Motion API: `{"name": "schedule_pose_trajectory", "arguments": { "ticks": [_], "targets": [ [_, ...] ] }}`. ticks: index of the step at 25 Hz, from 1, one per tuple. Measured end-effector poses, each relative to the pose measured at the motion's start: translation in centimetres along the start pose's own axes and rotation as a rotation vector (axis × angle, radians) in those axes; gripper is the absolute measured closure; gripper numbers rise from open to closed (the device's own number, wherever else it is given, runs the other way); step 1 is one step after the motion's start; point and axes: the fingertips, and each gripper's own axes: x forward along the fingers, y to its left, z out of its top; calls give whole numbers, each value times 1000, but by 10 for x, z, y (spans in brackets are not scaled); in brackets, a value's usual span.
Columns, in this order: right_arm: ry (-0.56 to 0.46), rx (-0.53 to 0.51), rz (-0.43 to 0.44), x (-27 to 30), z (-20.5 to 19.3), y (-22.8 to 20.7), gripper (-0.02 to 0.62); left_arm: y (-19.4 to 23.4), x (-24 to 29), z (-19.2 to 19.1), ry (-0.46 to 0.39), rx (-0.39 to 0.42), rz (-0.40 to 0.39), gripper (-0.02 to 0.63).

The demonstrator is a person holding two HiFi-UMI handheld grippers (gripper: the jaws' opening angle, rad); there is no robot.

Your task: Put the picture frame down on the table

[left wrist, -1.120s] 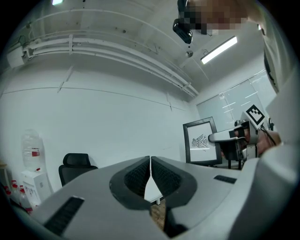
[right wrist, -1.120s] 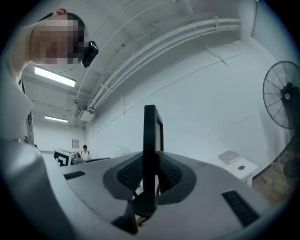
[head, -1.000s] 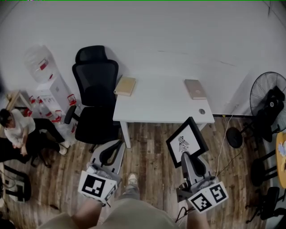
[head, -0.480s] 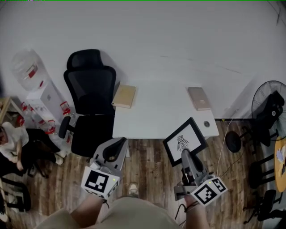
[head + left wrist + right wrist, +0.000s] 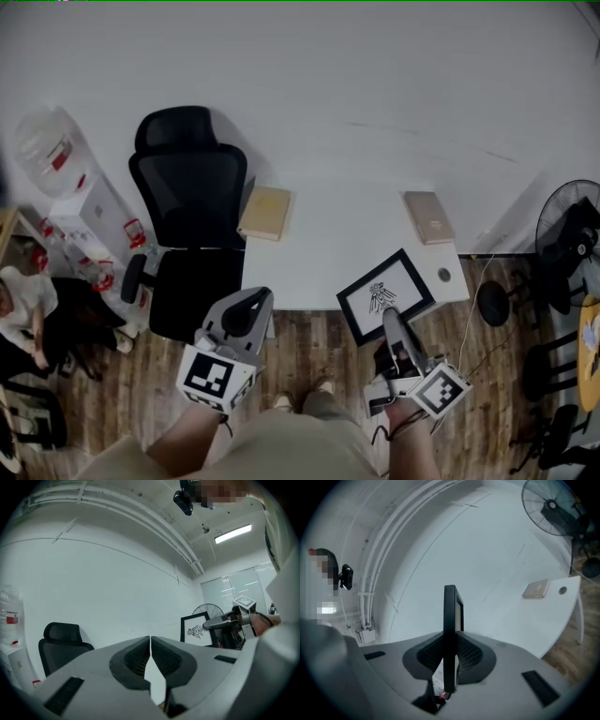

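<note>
Over table [image 5: 319, 234] front edge, R gripper [image 5: 389, 317] clamps frame [image 5: 384, 295] by its lower rim, pic facing up twd head cam. L gripper [image 5: 251, 300] jaws pressed together, nothing btwn, beside chair [image 5: 192, 197].

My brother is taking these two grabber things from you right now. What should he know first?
Left gripper: fingers together, holding nothing, hanging in front of the table's near edge.
Right gripper: shut on the picture frame, gripping it by one edge.
Frame: held tilted over the near right part of the white table, not laid down.
Done: the frame is in hand and at the table.
Left: lower it onto a bare part of the table, then open the right fingers.
</note>
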Motion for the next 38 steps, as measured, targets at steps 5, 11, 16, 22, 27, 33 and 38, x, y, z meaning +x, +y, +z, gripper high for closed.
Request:
{"name": "schedule_pose_trajectory", "arguments": {
  "ticks": [5,11,16,22,27,33,38],
  "targets": [
    [3,83,-15,25,7,-31,518,9,33,-14,37,-23,-13,578],
    [33,163,-23,67,14,-76,518,28,82,-29,69,-27,4,578],
    [68,218,-19,111,24,-116,518,43,131,-42,102,-29,25,578],
    [117,263,3,166,42,-165,518,58,196,-60,150,-45,57,578],
    [161,295,0,207,54,-208,518,67,246,-74,198,-63,80,578],
    [206,335,8,251,63,-251,518,71,288,-96,268,-89,79,578],
    [225,383,12,277,62,-270,518,80,312,-109,290,-114,96,578]
  ]
}}
